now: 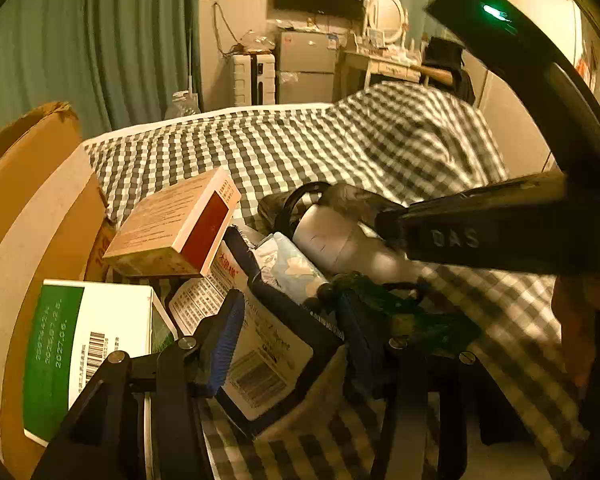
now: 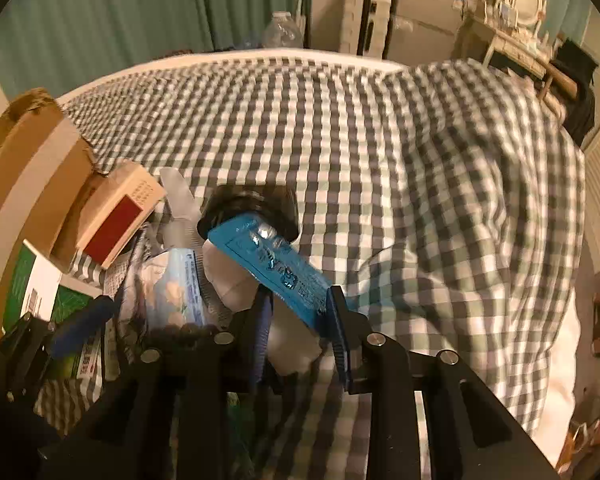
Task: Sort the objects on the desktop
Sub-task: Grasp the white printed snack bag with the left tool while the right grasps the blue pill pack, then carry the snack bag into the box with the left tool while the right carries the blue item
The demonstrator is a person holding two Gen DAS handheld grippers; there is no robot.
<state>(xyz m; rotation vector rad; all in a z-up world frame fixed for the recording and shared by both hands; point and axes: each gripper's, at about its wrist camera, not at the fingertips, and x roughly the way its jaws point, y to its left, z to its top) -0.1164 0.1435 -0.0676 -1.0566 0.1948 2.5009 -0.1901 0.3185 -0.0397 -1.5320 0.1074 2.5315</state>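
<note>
Right gripper [image 2: 300, 320] clamps the blue packet [image 2: 268, 260].
Packet's long axis runs up-left from the jaws over the white bottle [image 2: 228, 276]; left gripper [image 1: 288, 332], half-open beside that bottle, straddles a dark pouch [image 1: 300, 320].

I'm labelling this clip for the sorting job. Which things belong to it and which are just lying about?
Job:
blue packet, in right gripper
white bottle
red-ended box
green-and-white box
tissue pack
cardboard box

Lying about:
checked bedspread
mirror
fridge
</note>
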